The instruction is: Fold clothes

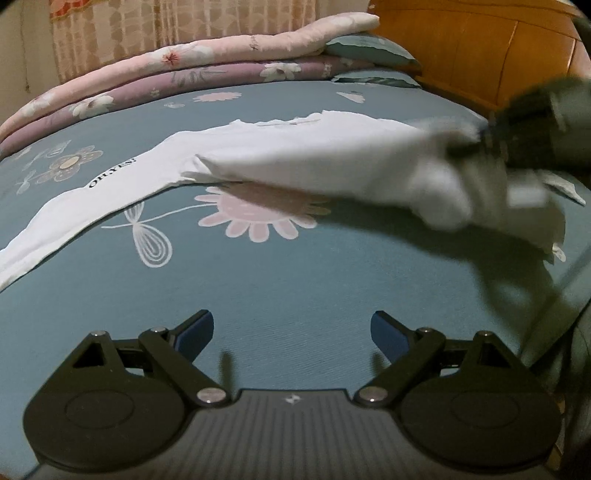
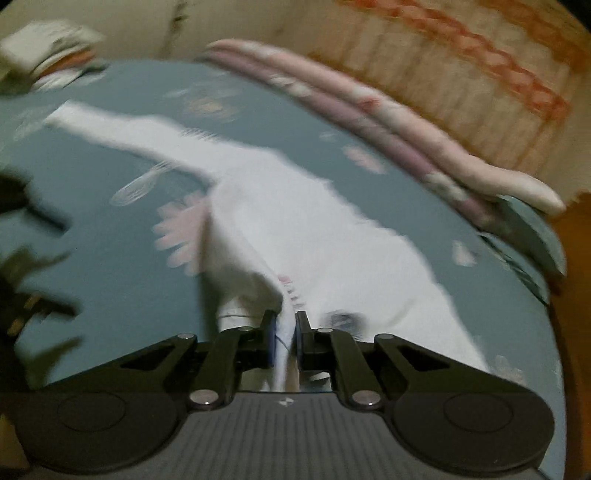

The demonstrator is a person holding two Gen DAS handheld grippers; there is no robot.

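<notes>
We see the white shirt (image 1: 258,155) spread across the blue flowered bedsheet (image 1: 295,280), one end lifted off the bed. Our right gripper (image 2: 285,332) has its jaws nearly together, pinching a fold of that shirt. Our left gripper (image 1: 291,332) hangs above bare sheet with jaws wide and nothing between them. Folded quilts (image 1: 177,66) lie along the far edge, by the curtain (image 1: 177,22).
</notes>
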